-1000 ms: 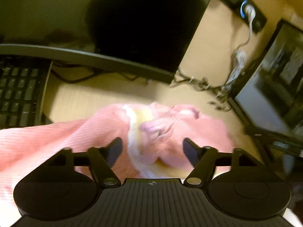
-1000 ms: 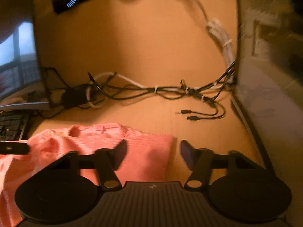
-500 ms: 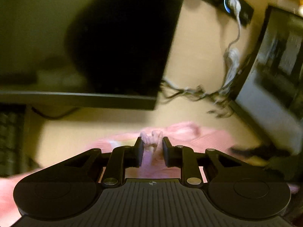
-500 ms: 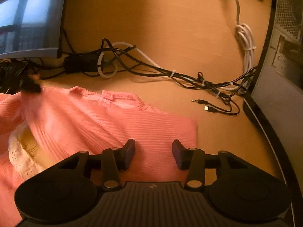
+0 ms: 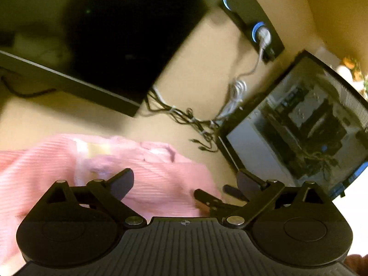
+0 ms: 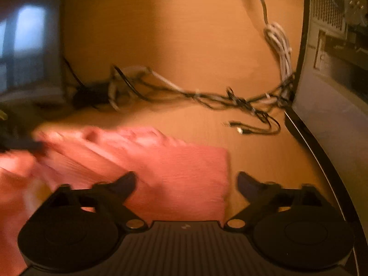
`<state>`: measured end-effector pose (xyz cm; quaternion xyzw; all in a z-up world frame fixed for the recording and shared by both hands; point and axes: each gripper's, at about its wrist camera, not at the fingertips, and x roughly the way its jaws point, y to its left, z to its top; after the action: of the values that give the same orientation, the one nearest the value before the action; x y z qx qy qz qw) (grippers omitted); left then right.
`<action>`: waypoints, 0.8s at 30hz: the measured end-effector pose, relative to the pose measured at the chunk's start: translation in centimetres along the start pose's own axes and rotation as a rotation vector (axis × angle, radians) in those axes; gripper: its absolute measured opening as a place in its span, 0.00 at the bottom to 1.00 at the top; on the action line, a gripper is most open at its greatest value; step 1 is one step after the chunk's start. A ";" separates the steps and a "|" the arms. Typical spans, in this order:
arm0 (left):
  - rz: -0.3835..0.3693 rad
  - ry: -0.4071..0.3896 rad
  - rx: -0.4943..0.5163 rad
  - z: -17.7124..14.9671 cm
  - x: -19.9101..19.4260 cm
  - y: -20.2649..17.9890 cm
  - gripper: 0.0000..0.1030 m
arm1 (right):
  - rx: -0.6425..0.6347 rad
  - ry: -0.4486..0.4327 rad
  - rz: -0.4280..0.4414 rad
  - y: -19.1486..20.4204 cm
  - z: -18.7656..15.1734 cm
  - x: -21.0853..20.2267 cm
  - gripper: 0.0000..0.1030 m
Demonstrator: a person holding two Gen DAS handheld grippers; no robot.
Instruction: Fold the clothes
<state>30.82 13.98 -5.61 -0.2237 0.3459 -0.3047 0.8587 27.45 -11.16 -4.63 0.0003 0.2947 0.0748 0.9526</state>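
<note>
A pink ribbed garment point(image 5: 158, 181) with a pale yellow lace inner edge point(image 5: 92, 149) lies folded on the wooden desk. My left gripper point(image 5: 185, 179) is open above its right part, holding nothing. The right gripper's fingers point(image 5: 207, 199) show between my left fingers, over the garment's right edge. In the right wrist view the garment point(image 6: 179, 177) lies below my open right gripper point(image 6: 186, 181), whose fingers straddle the garment's right edge. The left gripper's finger point(image 6: 25, 145) shows blurred at the far left over the cloth.
A dark monitor point(image 5: 128, 43) stands behind the garment. A bundle of cables point(image 6: 230, 99) runs across the desk's back. A computer case point(image 5: 306, 126) stands on the right, also in the right wrist view point(image 6: 335, 87). A power strip point(image 5: 255, 23) sits on the back wall.
My left gripper closed on a pink fold, then opened and let it go. My right gripper narrowed over the cloth, then opened wide again. Both views are motion-blurred.
</note>
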 end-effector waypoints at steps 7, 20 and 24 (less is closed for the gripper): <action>0.150 0.042 -0.055 -1.4 2.9 2.4 1.00 | 0.095 0.094 0.170 0.0 -1.3 0.9 1.00; 0.326 -0.002 -0.092 -3.7 -1.7 0.8 0.96 | -0.002 0.126 0.150 0.8 -2.4 1.5 1.00; 0.420 -0.092 -0.130 -3.7 -8.7 2.7 0.79 | 0.032 0.108 0.172 0.3 -2.4 1.5 1.00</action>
<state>24.11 21.17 -5.64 -0.2156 0.3642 -0.0858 0.9020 27.27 -10.77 -7.47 0.0367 0.3457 0.1514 0.9253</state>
